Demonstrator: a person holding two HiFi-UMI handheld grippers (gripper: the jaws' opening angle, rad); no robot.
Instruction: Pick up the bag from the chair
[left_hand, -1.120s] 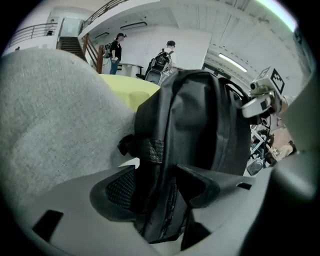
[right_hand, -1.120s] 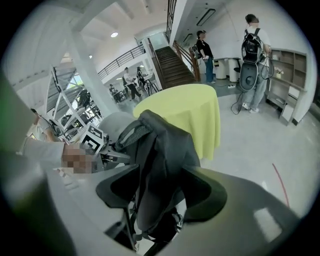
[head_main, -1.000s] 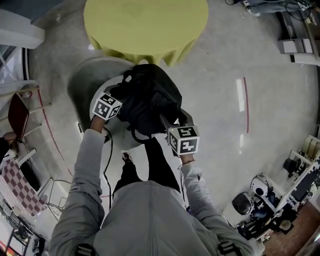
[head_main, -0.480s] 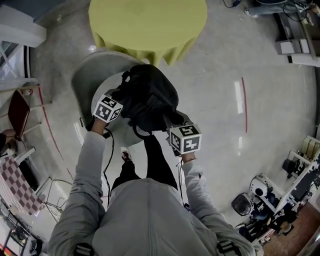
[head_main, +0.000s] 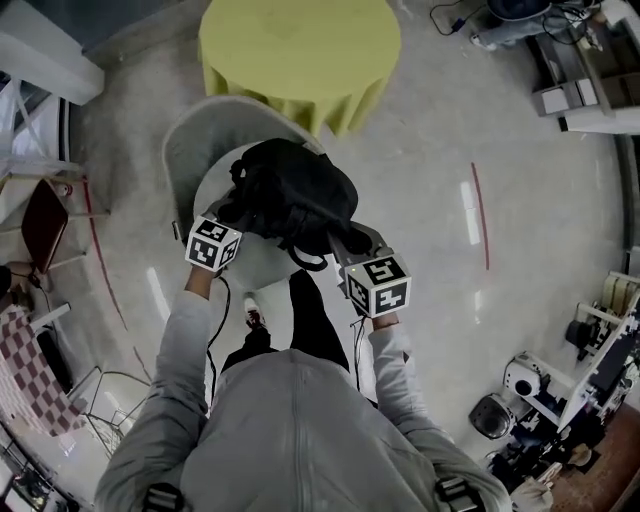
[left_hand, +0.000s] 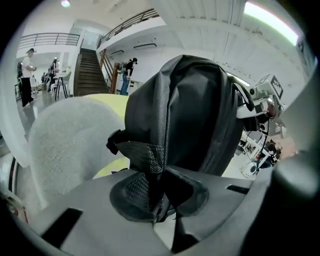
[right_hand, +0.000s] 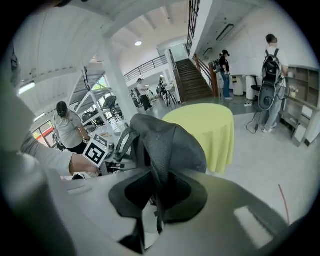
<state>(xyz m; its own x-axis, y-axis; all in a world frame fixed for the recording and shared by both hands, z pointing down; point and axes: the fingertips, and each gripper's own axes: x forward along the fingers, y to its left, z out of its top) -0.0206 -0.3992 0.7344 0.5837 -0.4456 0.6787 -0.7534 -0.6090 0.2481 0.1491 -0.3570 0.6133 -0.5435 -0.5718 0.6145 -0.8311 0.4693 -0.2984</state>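
Left tongs clamped on a mesh strap of the black backpack, right tongs clamped on another strap, both grips plain only in the gripper views. From the head view: backpack over the grey chair, seat contact unclear. Beyond, yellow tablecloth; bystanders further off.

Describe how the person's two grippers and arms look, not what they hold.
The left gripper and right gripper have broad grey plastic jaws with dark rounded pads. Each carries a white cube printed with black square markers. A thin dark cable runs from the left one along the arm. Both arms wear light grey sleeves.
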